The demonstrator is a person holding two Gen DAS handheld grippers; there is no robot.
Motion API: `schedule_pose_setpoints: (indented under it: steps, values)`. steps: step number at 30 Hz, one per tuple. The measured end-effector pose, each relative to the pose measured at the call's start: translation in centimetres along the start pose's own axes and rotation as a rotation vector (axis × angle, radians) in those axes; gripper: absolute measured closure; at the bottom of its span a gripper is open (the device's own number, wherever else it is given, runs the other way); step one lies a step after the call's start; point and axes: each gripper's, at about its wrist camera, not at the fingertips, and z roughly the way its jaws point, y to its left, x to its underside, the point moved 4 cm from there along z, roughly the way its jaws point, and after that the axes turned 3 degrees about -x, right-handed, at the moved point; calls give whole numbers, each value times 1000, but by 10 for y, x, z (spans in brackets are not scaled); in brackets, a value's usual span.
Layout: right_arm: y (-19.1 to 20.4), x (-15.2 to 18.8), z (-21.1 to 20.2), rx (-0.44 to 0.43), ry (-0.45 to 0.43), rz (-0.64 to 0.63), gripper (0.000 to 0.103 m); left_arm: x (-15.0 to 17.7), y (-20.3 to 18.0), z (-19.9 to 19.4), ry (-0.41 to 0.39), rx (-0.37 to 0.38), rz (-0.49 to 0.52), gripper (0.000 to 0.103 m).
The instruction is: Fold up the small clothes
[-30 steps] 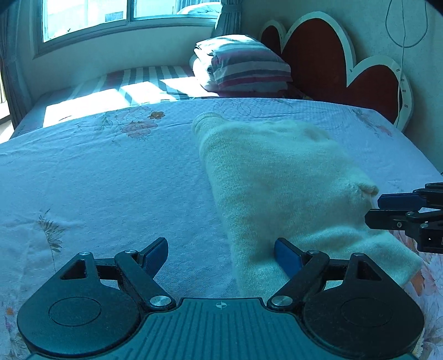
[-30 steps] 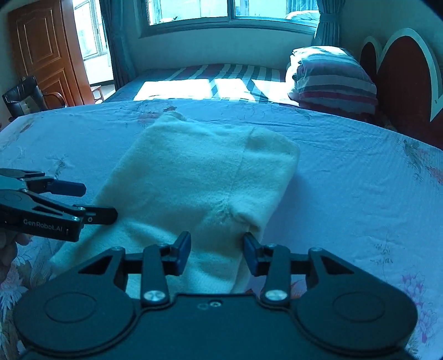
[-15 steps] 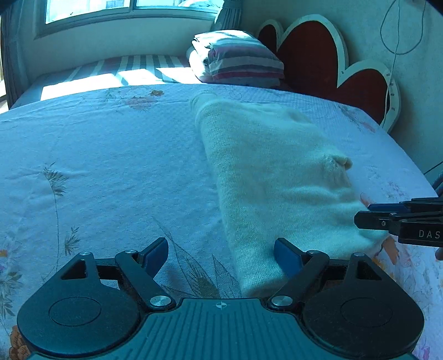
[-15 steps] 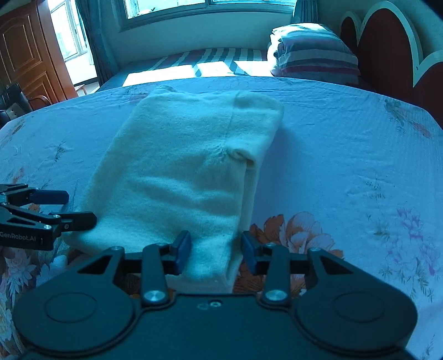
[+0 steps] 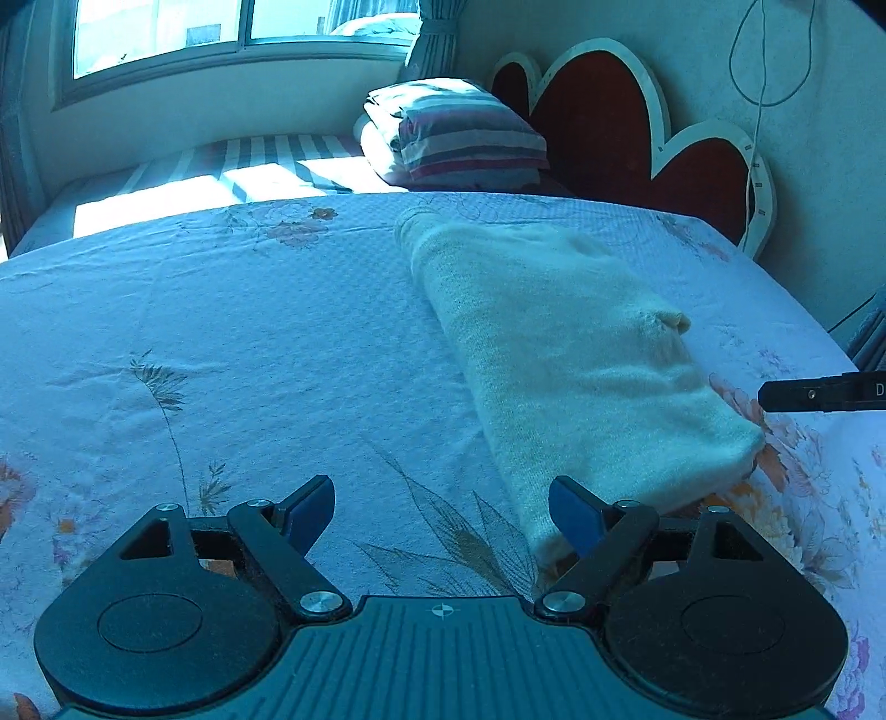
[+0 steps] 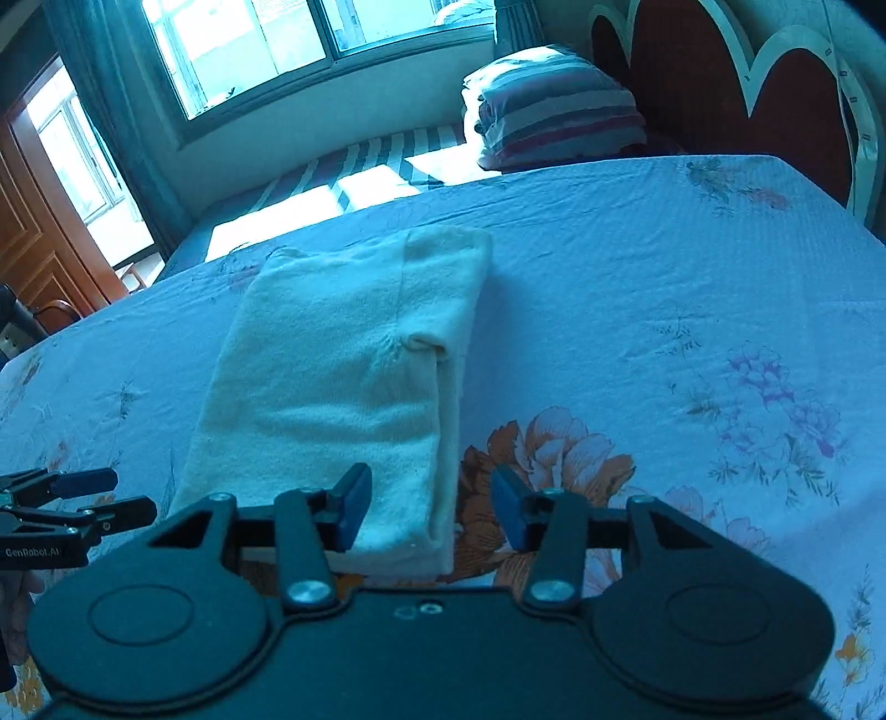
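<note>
The left gripper [image 5: 441, 512] fills the bottom of the frame, its blue-padded fingers [image 5: 310, 509] spread wide with nothing clamped between them. The right-hand pad overlaps the near corner of a folded cream garment [image 5: 576, 360], which lies as a long strip running from lower centre up toward the middle right on the floral bedsheet [image 5: 221, 343]. At the right edge the tip of the right gripper [image 5: 819, 392] pokes in, just beside the garment. A striped pillow [image 5: 459, 133] and heart-shaped headboard [image 5: 620, 122] sit at the upper right, below a window [image 5: 221, 27] at upper left.

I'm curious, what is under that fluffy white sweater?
The folded white sweater lies on the flowered bedsheet. Orange printed flowers peek out beside its near edge; whatever print lies beneath it is covered.
</note>
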Motion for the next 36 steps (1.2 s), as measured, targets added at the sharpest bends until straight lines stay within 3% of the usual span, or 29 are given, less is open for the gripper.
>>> schedule_pose_setpoints:
  steps: [3, 6, 13, 14, 15, 18, 20, 23, 28, 30, 32, 34, 35, 36]
  values:
    - [-13, -6, -5, -86, -11, 94, 54, -6, 12, 4, -14, 75, -83, 19]
    - [-28, -12, -6, -109, -26, 174, 49, -7, 12, 9, -15, 62, -89, 19]
    - [-33, -10, 10, -129, 5, 130, 49, 6, -5, 13, 16, 66, -83, 19]
    - [-28, -6, 16, -136, 27, 105, 50, 9, -9, 17, 41, 67, -77, 19]
    - [-24, -3, 21, -149, 51, 94, 58, 12, -14, 22, 81, 45, -50, 19]
    - [-12, 10, 35, -168, 132, 12, 76, 1, -21, 14, 22, 45, -41, 19]
    - [-10, 3, 28, -165, 64, -15, 76, -14, -22, 17, -9, 53, -62, 20]
    - [-24, -23, 34, -173, -11, 49, 70, -42, -24, 43, 4, 40, -50, 39]
    - [-35, -63, 66, -167, -38, 78, 64, -65, -16, 92, 79, 73, -103, 41]
    - [-33, -67, 84, -183, 8, 61, 68, -71, -23, 100, 93, 139, -78, 64]
    - [-29, -67, 88, -181, 29, 19, 68, -84, -27, 101, 65, 102, -21, 64]
    - [-25, -72, 79, -163, -18, -31, 66, -95, -21, 112, 68, 99, -38, 48]
    - [-26, -78, 74, -147, -60, -32, 60, -99, -18, 118, 67, 101, -50, 41]
    - [-29, -84, 74, -144, -83, -16, 52, -104, -16, 123, 62, 125, -68, 41]
